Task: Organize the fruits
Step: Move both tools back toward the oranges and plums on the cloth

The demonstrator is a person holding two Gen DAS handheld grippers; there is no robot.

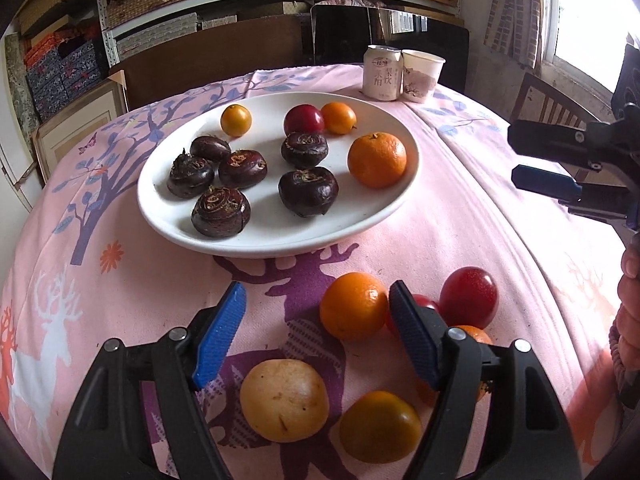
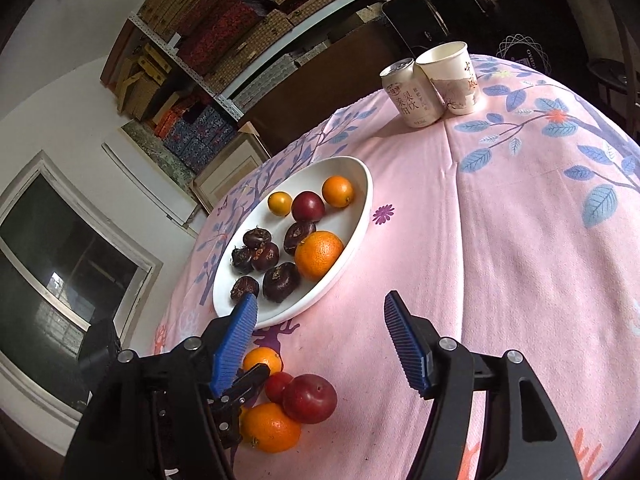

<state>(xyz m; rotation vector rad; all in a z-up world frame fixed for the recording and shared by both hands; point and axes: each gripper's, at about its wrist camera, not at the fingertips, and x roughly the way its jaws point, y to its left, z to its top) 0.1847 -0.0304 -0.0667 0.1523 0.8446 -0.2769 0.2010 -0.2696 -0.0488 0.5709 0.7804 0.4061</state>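
A white plate (image 1: pixel 168 216) holds several dark water chestnuts (image 1: pixel 308 191), a big orange (image 1: pixel 377 159), a red plum (image 1: pixel 304 120) and two small oranges. Loose fruit lies on the cloth near me: an orange (image 1: pixel 352 305), a red plum (image 1: pixel 469 297), a yellow fruit (image 1: pixel 285 399) and a greenish orange (image 1: pixel 380 426). My left gripper (image 1: pixel 318 320) is open and empty, low over this loose fruit, the orange between its fingers. My right gripper (image 2: pixel 320 334) is open and empty above the cloth, right of the plate (image 2: pixel 352 232). It also shows in the left wrist view (image 1: pixel 520 156).
A drink can (image 1: pixel 382 73) and a paper cup (image 1: pixel 422 75) stand at the table's far edge. A pink patterned cloth (image 1: pixel 460 208) covers the round table. Shelves with boxes stand behind. A wooden chair (image 1: pixel 548 104) is at the far right.
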